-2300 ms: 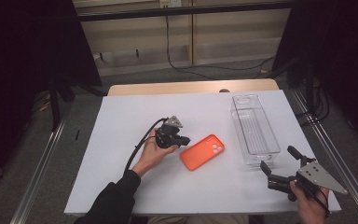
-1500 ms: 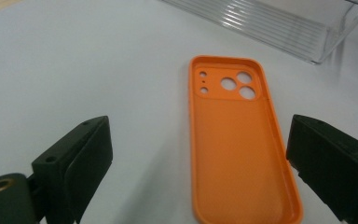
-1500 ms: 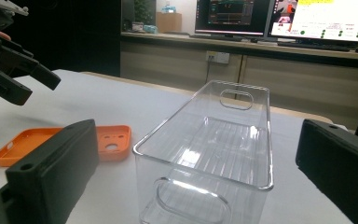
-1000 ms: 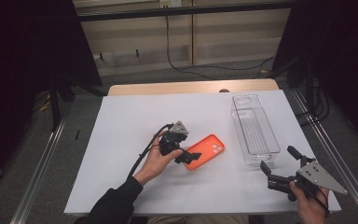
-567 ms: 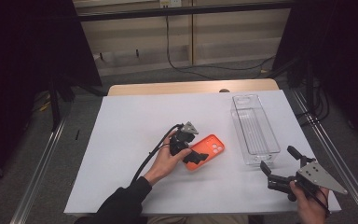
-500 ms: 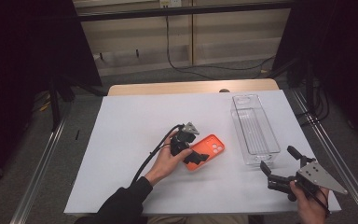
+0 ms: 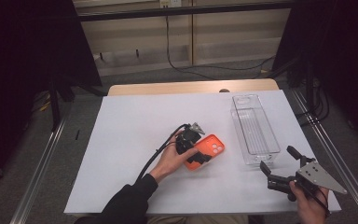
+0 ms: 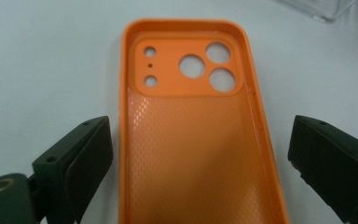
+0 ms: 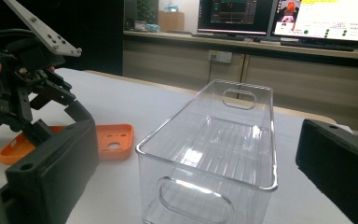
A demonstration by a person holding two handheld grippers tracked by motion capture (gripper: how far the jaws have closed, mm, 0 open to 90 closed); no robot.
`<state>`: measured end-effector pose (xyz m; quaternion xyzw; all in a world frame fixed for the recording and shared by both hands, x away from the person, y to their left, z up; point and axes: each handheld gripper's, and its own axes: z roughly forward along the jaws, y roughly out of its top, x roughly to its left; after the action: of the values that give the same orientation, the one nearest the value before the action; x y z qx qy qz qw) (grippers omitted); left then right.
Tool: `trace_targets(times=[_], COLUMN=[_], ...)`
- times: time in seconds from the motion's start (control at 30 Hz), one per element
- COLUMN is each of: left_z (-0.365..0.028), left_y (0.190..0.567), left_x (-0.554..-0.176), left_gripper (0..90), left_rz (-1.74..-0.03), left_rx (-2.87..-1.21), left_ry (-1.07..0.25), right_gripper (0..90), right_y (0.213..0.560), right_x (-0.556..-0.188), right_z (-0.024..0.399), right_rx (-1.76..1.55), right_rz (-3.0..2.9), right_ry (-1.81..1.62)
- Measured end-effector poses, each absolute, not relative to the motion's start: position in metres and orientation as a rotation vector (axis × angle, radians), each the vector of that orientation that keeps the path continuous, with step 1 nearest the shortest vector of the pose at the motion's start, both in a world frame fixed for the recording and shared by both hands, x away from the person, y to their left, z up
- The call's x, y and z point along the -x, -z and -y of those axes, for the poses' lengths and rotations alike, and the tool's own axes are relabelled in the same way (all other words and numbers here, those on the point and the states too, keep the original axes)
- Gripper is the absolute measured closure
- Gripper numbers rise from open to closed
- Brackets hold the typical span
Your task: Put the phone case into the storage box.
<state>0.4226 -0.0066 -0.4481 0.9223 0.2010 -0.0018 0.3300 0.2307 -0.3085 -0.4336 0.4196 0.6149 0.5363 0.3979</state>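
1. Our left claw (image 7: pixel 199 156) hangs over the orange phone case (image 8: pixel 193 135), released, with a jaw on either side of it and neither touching.
2. The case lies inside-up on the white table (image 7: pixel 130 121), near the middle, with the clear plastic bin (image 7: pixel 254 128) close by on its right.
3. We judge the case light and flexible, probably silicone: it will bend if squeezed hard and may buckle or spring out.
4. The best hold looks to be across the two long side walls, below the camera cutouts (image 8: pixel 209 65), with gentle pressure.
5. Our right claw (image 7: pixel 282 165) rests spread apart and empty at the bin's near end.
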Motion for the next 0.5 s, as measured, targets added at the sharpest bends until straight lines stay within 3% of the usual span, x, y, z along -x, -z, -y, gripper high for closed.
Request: trace_targets(times=[0.5], left_z=[0.0151], left_y=[0.4510], left_x=[-0.4207], left_gripper=[1.9], left_rz=[-0.486], left_rx=[-2.468], left_ry=[-0.062], right_gripper=[0.0], right_y=[0.4338], right_x=[-0.2309], right_z=[0.3084], right_rx=[-1.062], right_rz=[-1.561], right_ry=[-1.355])
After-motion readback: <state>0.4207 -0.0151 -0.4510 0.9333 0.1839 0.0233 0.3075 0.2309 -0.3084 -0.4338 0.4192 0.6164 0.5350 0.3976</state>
